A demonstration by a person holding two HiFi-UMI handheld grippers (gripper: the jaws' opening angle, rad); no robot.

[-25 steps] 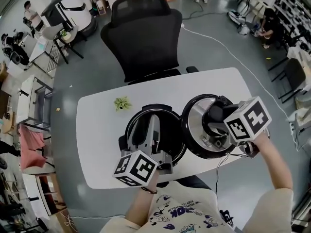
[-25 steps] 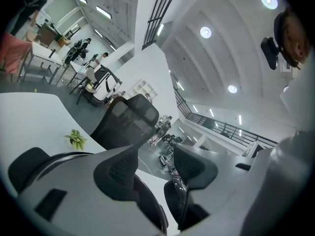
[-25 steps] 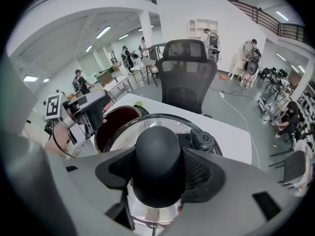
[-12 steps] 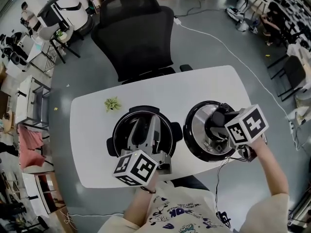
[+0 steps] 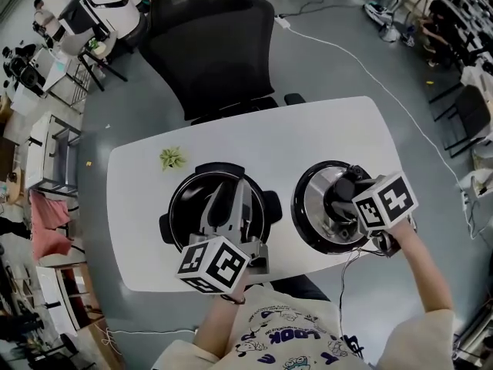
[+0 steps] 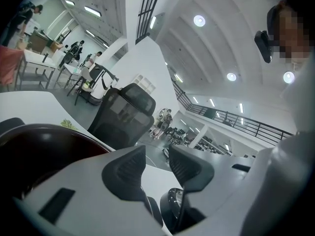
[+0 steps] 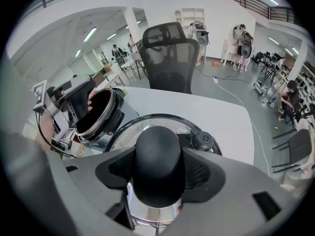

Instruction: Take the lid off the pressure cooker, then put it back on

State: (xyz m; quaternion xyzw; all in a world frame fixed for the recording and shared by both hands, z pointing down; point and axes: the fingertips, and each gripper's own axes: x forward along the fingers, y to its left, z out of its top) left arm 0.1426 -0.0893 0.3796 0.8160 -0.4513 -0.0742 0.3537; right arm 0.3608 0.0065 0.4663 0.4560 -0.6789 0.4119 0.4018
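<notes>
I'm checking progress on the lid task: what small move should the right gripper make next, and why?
Probably lift the lid straight up. The right gripper is clamped on its knob, and the lid appears to rest on the table beside the open pot, so removal looks done and replacing remains.

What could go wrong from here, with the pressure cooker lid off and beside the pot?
1. The right gripper grips the lid only by its rounded black knob. When lifted, the lid may tilt or slip out.
2. The left gripper, jaws just closing with nothing between them, hovers over the open pot without holding it, so the pot could shift when the lid goes back.
3. The lid is near the table's front edge.
</notes>
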